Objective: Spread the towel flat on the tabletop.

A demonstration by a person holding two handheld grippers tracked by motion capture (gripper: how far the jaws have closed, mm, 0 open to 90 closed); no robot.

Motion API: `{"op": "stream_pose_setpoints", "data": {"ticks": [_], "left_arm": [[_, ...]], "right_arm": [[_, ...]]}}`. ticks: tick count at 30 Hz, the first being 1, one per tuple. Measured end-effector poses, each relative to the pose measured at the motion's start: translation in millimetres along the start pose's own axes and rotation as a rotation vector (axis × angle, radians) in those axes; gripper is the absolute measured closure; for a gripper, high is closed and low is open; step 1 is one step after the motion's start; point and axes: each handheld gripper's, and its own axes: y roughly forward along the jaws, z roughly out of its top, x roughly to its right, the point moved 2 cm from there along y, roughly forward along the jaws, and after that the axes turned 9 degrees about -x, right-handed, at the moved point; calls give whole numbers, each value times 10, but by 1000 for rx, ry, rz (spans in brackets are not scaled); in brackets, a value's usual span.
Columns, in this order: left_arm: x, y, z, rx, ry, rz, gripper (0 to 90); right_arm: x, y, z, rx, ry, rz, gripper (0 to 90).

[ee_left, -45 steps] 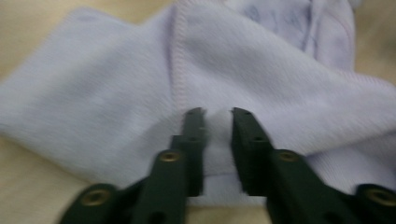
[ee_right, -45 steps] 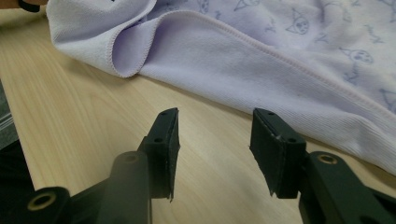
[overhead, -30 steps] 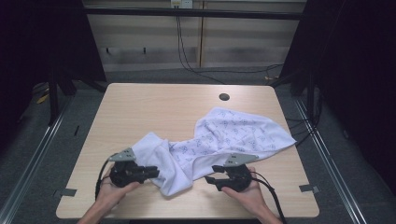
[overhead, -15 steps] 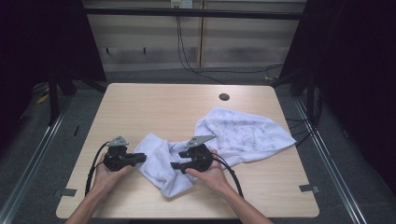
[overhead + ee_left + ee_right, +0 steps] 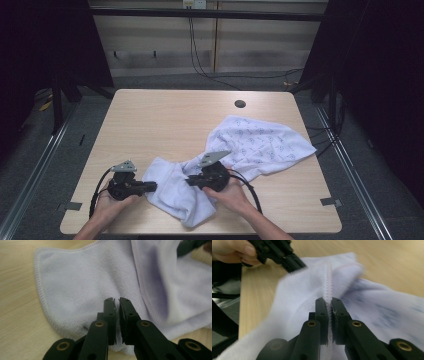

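Note:
A white towel [image 5: 260,145] with a faint blue print lies crumpled from the table's front middle out to the right. My left gripper [image 5: 151,186] is at the towel's left end. In the left gripper view its jaws [image 5: 116,301] are pinched together on the plush cloth [image 5: 75,285]. My right gripper [image 5: 190,181] points left over the towel's middle. Its jaws have just been closing and are now shut [image 5: 328,301] on a raised, stitched hem of the towel [image 5: 299,290]. The left gripper [image 5: 284,257] shows beyond that fold, and the right gripper [image 5: 190,246] shows at the far edge of the left gripper view.
The light wooden table [image 5: 165,120] has a round dark hole [image 5: 240,104] near its far edge. Tape marks sit at the front corners [image 5: 74,205] [image 5: 330,202]. Metal rails run down both sides and cables trail on the floor behind.
My right gripper has moved left from the front right onto the towel's middle and shut on a fold. The towel's near part has bunched up. My left gripper has dropped slightly.

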Motion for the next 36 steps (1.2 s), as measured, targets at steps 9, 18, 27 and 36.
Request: {"op": "stream_pose_setpoints", "data": {"ticks": [9, 18, 27, 36], "left_arm": [[285, 124, 45, -61, 56, -76, 840], [254, 10, 105, 33, 34, -110, 741], [-241, -5, 179, 44, -73, 4, 653], [-184, 133, 214, 9, -29, 51, 628]], "right_arm": [[332, -737, -762, -13, 144, -128, 865], [492, -1038, -1233, -68, 241, -210, 764], [657, -989, -1017, 11, 236, -213, 644], [760, -834, -1039, -30, 249, -207, 570]]}}
